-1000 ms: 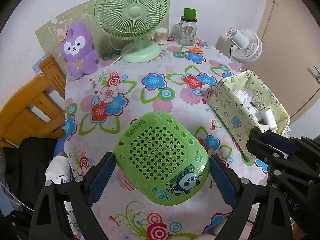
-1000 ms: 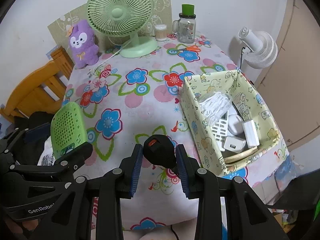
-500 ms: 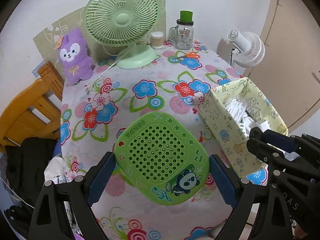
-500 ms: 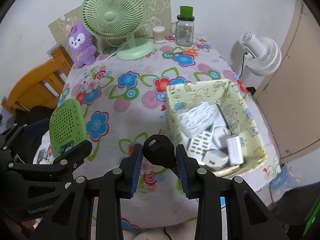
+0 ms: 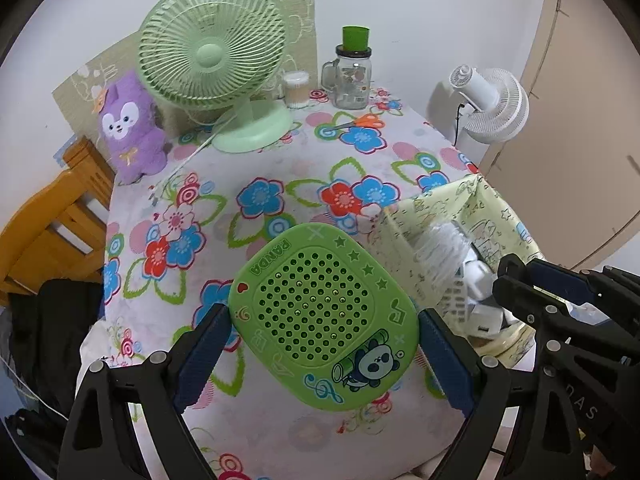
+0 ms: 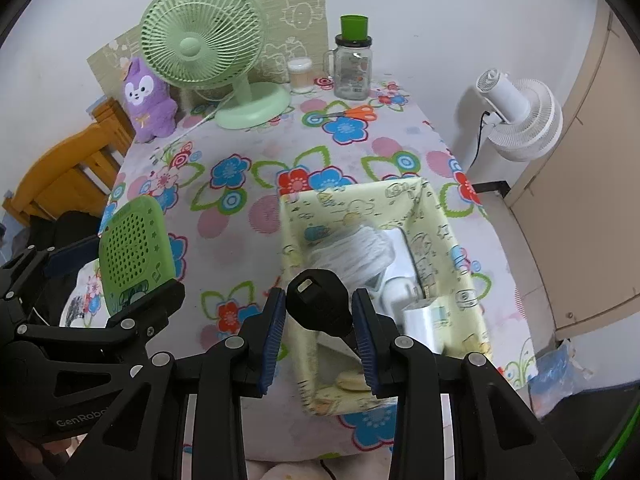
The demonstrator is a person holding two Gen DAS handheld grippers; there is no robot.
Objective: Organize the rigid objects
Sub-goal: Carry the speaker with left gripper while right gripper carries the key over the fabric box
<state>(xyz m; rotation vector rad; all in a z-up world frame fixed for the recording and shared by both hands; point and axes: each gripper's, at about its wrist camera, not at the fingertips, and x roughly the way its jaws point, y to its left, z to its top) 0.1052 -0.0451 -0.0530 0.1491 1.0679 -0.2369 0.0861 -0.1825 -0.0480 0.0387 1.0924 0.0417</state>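
Green panda case, long axis diagonal

Storage box right of desk fan

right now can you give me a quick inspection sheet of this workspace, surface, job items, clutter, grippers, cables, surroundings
surface: table in a floral tablecloth.
job's things: green panda case and black plug, both held above the table; yellow fabric bin at the right edge already holds white chargers and a coiled white cable.
clutter: green desk fan, purple plush, glass mug jar, cotton swab jar, orange scissors.
grippers: left hand-held gripper shut on the case; right hand-held gripper shut on the plug, over the bin's near corner.
cables: fan cord trails across the cloth.
surroundings: wooden chair left, white floor fan right.
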